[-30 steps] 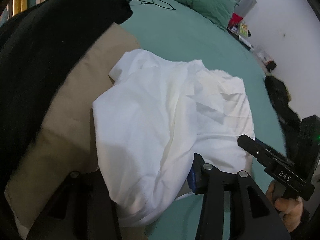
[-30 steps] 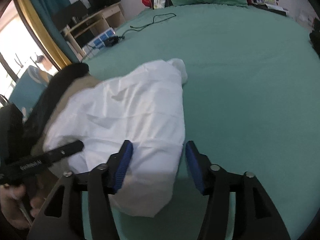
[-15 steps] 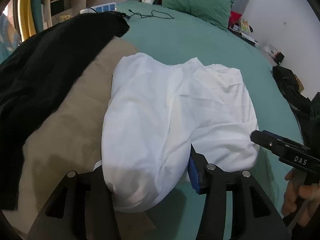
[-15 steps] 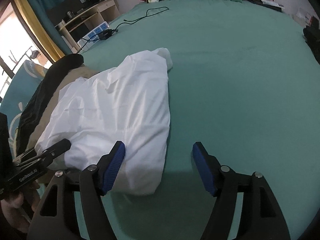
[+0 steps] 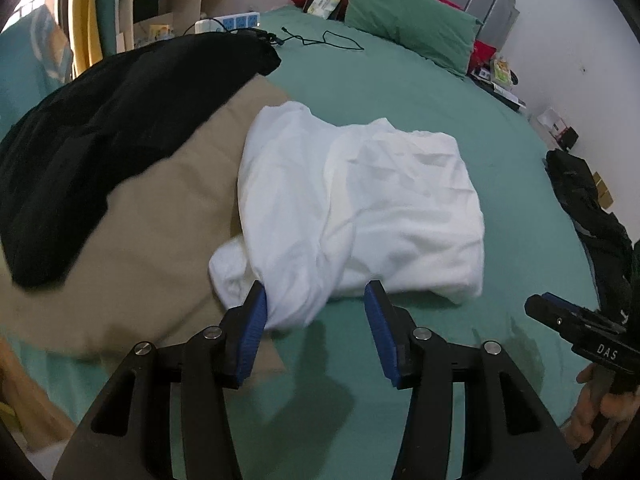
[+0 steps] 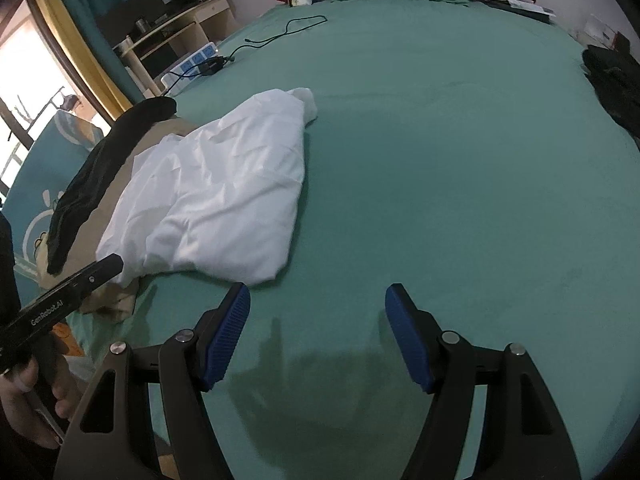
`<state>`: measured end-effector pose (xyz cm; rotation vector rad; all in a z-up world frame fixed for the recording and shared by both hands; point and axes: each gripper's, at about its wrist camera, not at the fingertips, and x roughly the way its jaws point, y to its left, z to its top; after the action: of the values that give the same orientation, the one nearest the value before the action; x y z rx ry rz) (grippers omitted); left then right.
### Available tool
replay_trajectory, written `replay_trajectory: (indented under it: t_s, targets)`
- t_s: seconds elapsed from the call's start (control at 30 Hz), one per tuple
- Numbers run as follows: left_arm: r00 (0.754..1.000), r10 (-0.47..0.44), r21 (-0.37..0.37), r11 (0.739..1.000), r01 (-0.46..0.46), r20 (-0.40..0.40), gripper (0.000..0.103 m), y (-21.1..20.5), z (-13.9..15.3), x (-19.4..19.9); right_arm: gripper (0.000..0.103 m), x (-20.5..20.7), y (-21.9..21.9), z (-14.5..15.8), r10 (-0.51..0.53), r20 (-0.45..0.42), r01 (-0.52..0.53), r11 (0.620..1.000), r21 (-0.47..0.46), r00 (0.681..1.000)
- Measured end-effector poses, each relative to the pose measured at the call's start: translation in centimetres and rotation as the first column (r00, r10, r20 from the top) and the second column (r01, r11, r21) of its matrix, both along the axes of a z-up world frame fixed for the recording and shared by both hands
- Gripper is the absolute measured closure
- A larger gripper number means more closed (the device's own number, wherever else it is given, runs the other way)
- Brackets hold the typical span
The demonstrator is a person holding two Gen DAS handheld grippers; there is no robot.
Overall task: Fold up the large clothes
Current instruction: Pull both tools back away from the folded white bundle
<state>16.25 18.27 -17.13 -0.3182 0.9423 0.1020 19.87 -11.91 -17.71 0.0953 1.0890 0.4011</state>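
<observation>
The left gripper (image 5: 316, 312) is hovering over the green bedsheet (image 5: 400, 92) with its jaws parted about halfway. They were widening a moment ago, then stopped. The near hem of the white garment (image 5: 360, 204) is sagging into the gap and brushing the left blue pad (image 5: 253, 334), while the right pad is standing clear of the cloth, so nothing is being gripped. The garment is lying roughly folded just ahead of these jaws, its left part resting on a tan garment (image 5: 160, 216) – and beyond that, further left, a black garment (image 5: 100, 128) is sprawling over the tan one.

The right gripper (image 6: 318, 320) is hanging open somewhat wider, its jaws having been spreading until a moment ago too, with only bare sheet between the pads. From it, the white garment (image 6: 216, 196) is sitting ahead and to the left, its nearest corner just beyond the left pad and apart from it.

A hand (image 6: 28, 408) is clutching the left gripper's handle at the lower left of the right wrist view – the other hand (image 5: 600, 412) is showing at the lower right of the left wrist view. Far ahead, a green pillow (image 5: 408, 28) is leaning at the headboard, and a black cable (image 6: 280, 32) is trailing across the sheet.
</observation>
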Motion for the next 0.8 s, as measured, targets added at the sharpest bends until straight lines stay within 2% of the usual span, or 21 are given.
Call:
replay_trajectory:
  t_s: [0.3,0.43,0.67,0.73,0.8]
  targets:
    - [1.000,-0.009,-0.043,0.999,0.010,0.029,0.051,-3.1,2.0,-3.5,0.033,-3.6,-2.7,1.7,-0.021,0.012,0.021,1.000,0.019,1.000]
    - [0.999,-0.012,-0.087,0.996,0.016,0.052,0.051,-4.7,2.9,-4.9,0.033,-5.0,-4.1,2.6,-0.036,0.021,0.036,0.999,0.022,0.999]
    - [0.996,-0.028,-0.088,0.995,0.036,0.089,0.051,-7.7,5.5,-6.5,0.033,-7.0,-6.5,4.2,-0.054,0.049,0.053,0.998,0.022,0.997]
    - [0.994,-0.033,-0.086,0.995,0.043,0.107,0.051,-8.4,6.4,-7.0,0.032,-7.5,-7.5,4.5,-0.065,0.056,0.064,0.998,0.025,0.996]
    - [0.991,-0.050,-0.088,0.994,0.061,0.124,0.051,-9.3,7.4,-7.4,0.025,-8.0,-8.6,5.0,-0.077,0.064,0.076,0.997,0.028,0.995]
